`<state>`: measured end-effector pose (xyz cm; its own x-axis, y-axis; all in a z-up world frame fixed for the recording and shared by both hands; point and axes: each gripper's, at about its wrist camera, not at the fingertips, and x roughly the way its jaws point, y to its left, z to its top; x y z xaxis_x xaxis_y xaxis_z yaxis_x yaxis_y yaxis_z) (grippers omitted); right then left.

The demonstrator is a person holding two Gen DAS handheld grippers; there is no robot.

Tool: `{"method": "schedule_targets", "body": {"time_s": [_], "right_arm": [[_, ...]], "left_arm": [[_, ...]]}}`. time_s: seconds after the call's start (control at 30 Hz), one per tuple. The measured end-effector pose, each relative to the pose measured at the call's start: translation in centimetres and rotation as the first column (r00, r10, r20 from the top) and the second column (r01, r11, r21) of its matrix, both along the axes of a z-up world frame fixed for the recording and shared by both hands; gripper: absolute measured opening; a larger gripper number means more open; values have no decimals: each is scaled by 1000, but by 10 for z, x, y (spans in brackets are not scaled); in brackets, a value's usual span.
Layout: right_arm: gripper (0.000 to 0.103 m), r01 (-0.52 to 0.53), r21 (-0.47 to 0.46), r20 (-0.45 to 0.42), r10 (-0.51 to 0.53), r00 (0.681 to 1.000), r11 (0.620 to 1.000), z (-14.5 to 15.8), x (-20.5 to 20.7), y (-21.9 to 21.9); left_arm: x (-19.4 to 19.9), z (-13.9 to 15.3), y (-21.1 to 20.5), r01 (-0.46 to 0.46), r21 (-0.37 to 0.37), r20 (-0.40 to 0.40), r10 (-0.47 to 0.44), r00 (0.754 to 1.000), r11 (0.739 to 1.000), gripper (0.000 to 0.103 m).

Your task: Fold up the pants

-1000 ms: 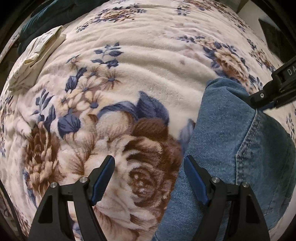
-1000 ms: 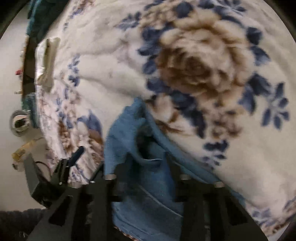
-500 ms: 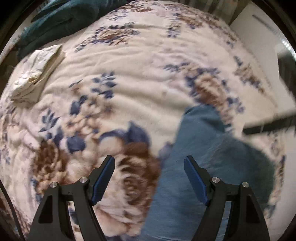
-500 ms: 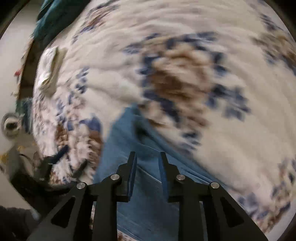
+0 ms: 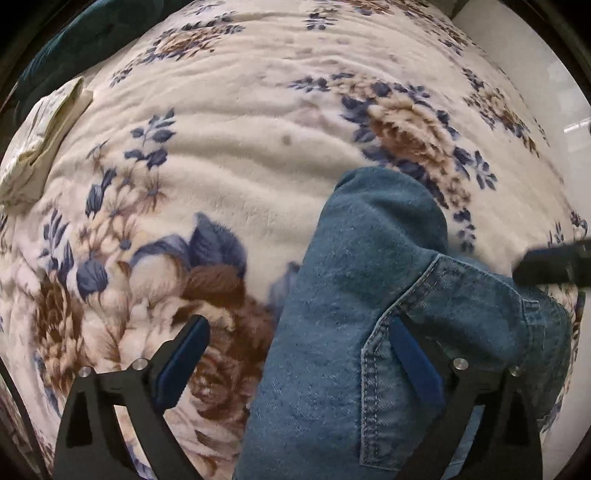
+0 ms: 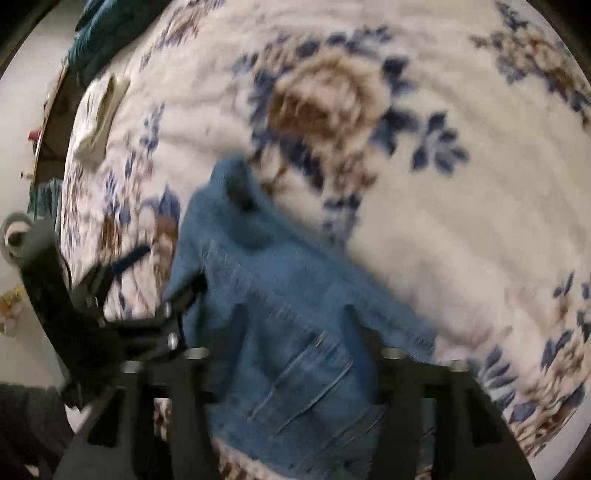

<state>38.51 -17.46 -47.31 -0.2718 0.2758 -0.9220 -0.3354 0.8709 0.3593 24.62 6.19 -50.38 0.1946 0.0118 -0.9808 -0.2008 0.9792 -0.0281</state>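
Observation:
Blue denim pants (image 5: 369,295) lie folded in a bundle on a floral blanket (image 5: 221,155), with a back pocket seam on top. My left gripper (image 5: 295,347) is open and empty, its right finger over the denim and its left finger over the blanket. In the blurred right wrist view the pants (image 6: 288,295) lie under my right gripper (image 6: 291,332), whose fingers stand wide apart over the denim. The right gripper shows as a dark bar (image 5: 554,266) at the right edge of the left wrist view. The left gripper (image 6: 147,277) shows at the left of the right wrist view.
A folded cream cloth (image 5: 40,136) lies at the blanket's far left. A dark teal fabric (image 5: 85,33) sits behind it. The white floor (image 5: 535,74) shows beyond the bed's right edge. Small items (image 6: 14,236) lie on the floor to the left.
The right gripper, narrow half a second ago, has opened wide over the pants. The left gripper rose and came back down over the bundle, staying open.

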Motion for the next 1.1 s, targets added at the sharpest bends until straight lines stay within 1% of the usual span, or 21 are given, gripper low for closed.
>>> {"method": "schedule_targets", "body": {"time_s": [0.07,0.2,0.23,0.27,0.3,0.33,0.4,0.43,0.53,0.57,0.63,0.7,0.73,0.77,0.8,0.83,0.9,0.97,1.03,1.07,1.1], "right_arm": [[61,17,12,-14,-17,1000,1000,-7,10,0],[59,19,80,-134,-8,991,997,-34,12,8],[56,17,89,-148,-4,989,996,-39,11,11],[48,24,109,-158,-7,987,994,-42,11,13],[5,27,137,-175,-3,985,990,-44,11,17],[1,-7,109,-170,25,985,994,-45,7,22],[1,-113,46,-66,116,991,993,-32,-6,40],[1,-132,20,-25,132,991,991,-24,-11,45],[1,-102,-74,106,110,988,992,-8,-8,36],[1,-76,-72,93,82,992,995,-10,-2,26],[1,42,-24,28,-41,999,999,-14,11,-4],[2,90,97,-84,-82,993,991,-15,20,-25],[14,90,105,-114,-78,990,990,-14,22,-32],[26,79,77,-109,-70,992,994,-11,23,-37],[52,68,53,-89,-63,994,996,-7,24,-43],[64,72,51,-92,-67,994,996,-7,24,-48],[64,99,41,-139,-92,986,994,-14,22,-58],[64,74,18,-156,-70,985,997,-22,13,-58],[64,61,25,-171,-56,984,998,-29,5,-59],[64,73,38,-190,-64,980,997,-34,0,-59],[64,82,45,-186,-72,980,996,-37,-3,-59]], "left_arm": [[0,2,-3,7,18,1,-7,1000,1000,101],[2,2,-7,15,43,-4,-15,1000,999,101],[2,1,-7,16,45,-4,-15,1000,999,101],[3,1,-7,15,43,-4,-15,1000,999,101],[3,2,-7,9,41,0,-9,1000,999,101],[3,2,-7,8,41,-2,-8,1000,999,101],[3,3,-9,11,49,-1,-11,1000,999,101],[2,4,-9,11,52,3,-11,1000,999,101],[-1,7,-8,7,51,1,-7,1000,999,101],[-1,8,-8,7,52,-1,-7,1000,999,101],[-3,11,-7,5,49,-3,-5,1000,999,101],[-4,16,-6,15,48,-2,-15,1000,999,100],[-4,19,-5,21,33,-5,-21,1000,999,100],[-2,23,-3,23,16,-3,-23,1000,1000,100],[2,32,1,21,-17,11,-21,1000,1000,100],[7,38,5,19,-46,19,-18,1000,999,100],[26,45,12,23,-127,9,-22,1000,992,100],[48,47,17,40,-177,1,-40,999,983,99],[76,44,12,110,-246,10,-111,994,963,99],[88,41,7,166,-284,13,-169,986,944,99],[103,35,-4,256,-362,11,-270,963,897,98]]}}
